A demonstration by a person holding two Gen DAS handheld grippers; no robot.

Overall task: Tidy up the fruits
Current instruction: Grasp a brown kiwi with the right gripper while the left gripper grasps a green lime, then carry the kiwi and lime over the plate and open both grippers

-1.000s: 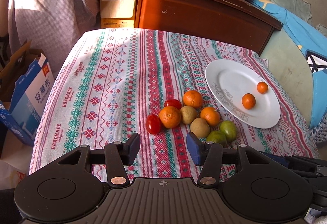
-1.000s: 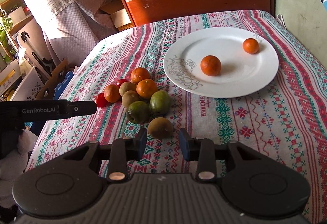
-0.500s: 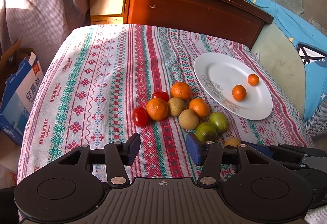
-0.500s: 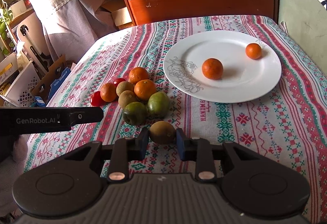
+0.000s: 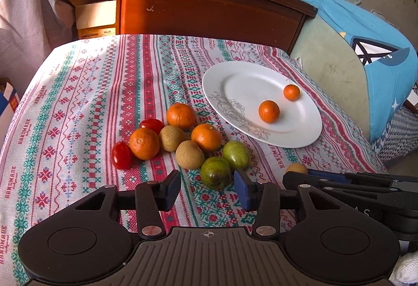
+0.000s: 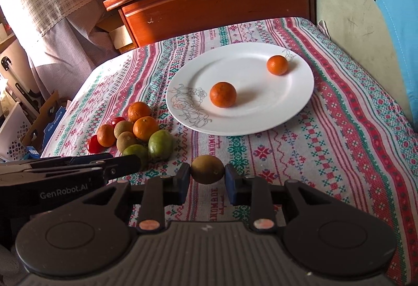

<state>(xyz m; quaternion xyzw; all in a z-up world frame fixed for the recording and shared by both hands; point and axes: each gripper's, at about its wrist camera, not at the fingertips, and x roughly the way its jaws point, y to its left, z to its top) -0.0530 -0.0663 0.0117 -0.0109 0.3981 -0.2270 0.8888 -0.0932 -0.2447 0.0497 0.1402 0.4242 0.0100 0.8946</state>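
Left wrist view: the left gripper (image 5: 207, 185) has its fingers spread wide with nothing between them. Just ahead of the gap sits a dark green fruit (image 5: 215, 172) on the striped tablecloth (image 5: 78, 103), with a lighter green fruit (image 5: 236, 154) touching it, slightly further out toward the right finger. Beyond those is the rest of the pile: two brown fruits (image 5: 189, 154), three oranges (image 5: 144, 143) and two cherry tomatoes (image 5: 121, 155), all huddled together ahead and toward the left finger. The white plate (image 5: 235, 77) is further out past the right finger, with two small oranges (image 5: 268, 111) on it, sitting apart from each other. Off past the right finger you can see the right gripper (image 5: 297, 176) from the side, with a bit of brown fruit (image 5: 296, 168) peeking over it.

Right wrist view: the right gripper (image 6: 207, 179) is closed onto the brown fruit (image 6: 207, 169), both pads pressing its sides. It's near the tablecloth (image 6: 339, 129), can't tell if it's touching it. The plate (image 6: 261, 113) is straight ahead, the pile out past the left finger, and the left gripper (image 6: 125, 164) pokes in from that side, next to the green fruit.
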